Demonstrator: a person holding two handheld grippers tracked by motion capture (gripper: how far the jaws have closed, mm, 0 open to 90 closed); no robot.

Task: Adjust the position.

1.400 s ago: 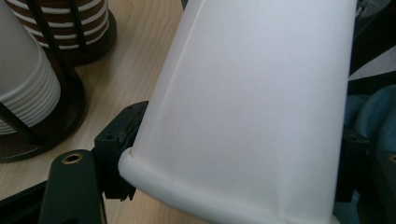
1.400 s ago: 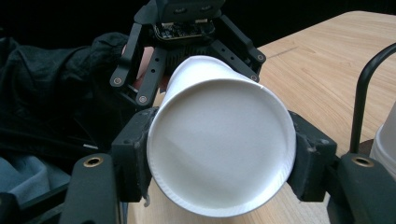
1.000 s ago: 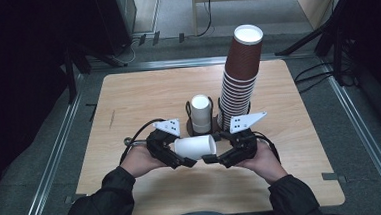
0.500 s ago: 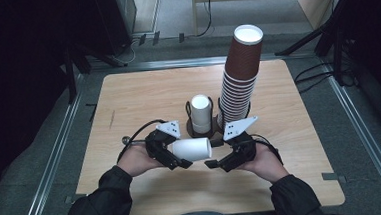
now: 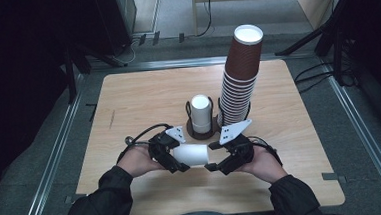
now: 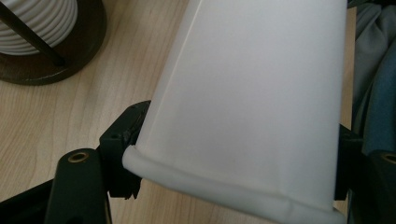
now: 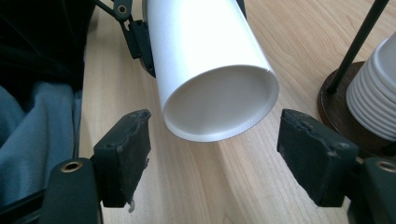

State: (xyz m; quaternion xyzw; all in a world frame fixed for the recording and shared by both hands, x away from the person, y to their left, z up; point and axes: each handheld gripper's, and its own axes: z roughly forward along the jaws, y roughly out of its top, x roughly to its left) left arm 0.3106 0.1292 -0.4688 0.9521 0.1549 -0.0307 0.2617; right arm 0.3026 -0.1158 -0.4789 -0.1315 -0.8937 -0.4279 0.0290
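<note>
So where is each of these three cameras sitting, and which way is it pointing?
High view: above the person's side, looking forward and down on the wooden table; forearms, left tool, right tool.
Left gripper view: on the left tool, its jaws clamping the white cup.
Right gripper view: on the right tool, jaws apart, facing the cup's closed base.
All three show that cup.

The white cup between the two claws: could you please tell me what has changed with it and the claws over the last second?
The right claw has let go of the white cup and drawn back slightly toward the person; its jaws now stand open on either side of the cup's base end, apart from it. The left claw stays shut on the cup at its rim end. The cup lies sideways over the table as before; the brown stack and the holder's white cups have not moved.
</note>
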